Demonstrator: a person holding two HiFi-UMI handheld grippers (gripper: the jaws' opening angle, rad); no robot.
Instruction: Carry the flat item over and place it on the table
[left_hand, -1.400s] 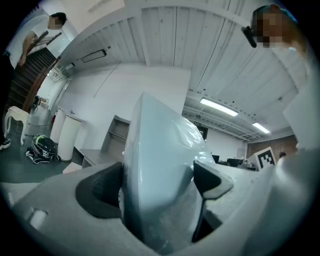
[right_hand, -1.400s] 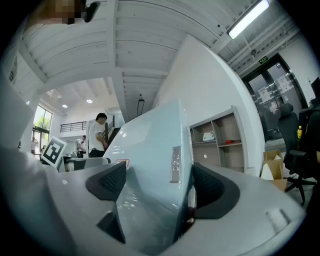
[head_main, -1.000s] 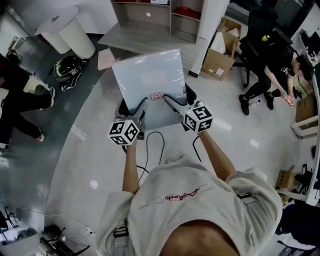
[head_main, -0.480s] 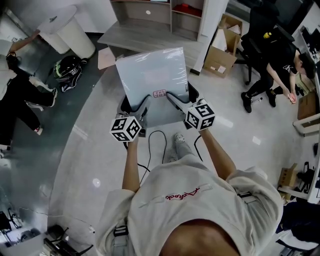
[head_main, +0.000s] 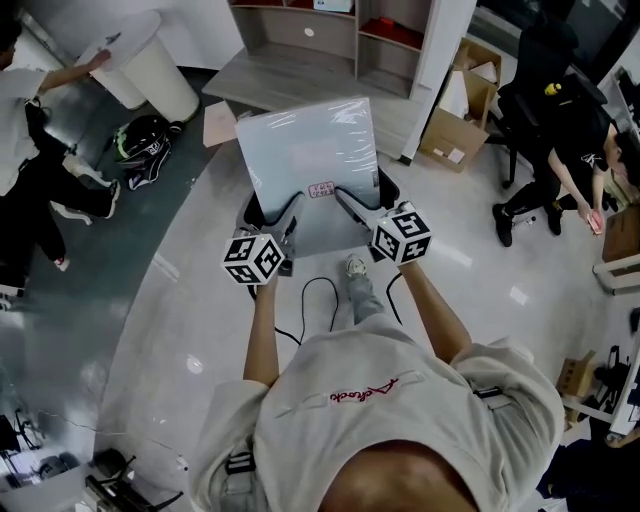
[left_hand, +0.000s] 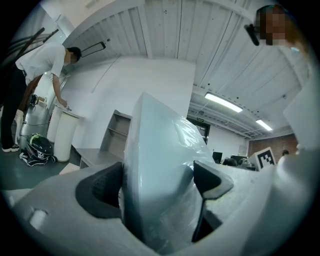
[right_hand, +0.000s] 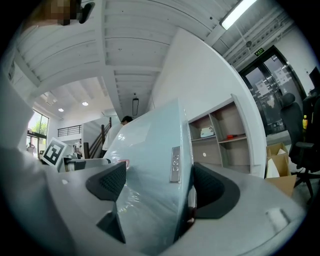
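Note:
The flat item is a pale grey-blue slab wrapped in clear plastic, held up in front of the person over the floor, with a small pink label near its lower edge. My left gripper is shut on its lower left edge, and the item fills the gap between the jaws in the left gripper view. My right gripper is shut on its lower right part; there the item shows a small silver tag between the black pads.
A low grey platform with shelving lies ahead. A white round bin and a dark bag are at far left beside a bending person. Cardboard boxes and a seated person are on the right. A black cable trails on the floor.
The item and both grippers have shifted slightly right and forward as the person walks. The person at the left has moved toward the white bin.

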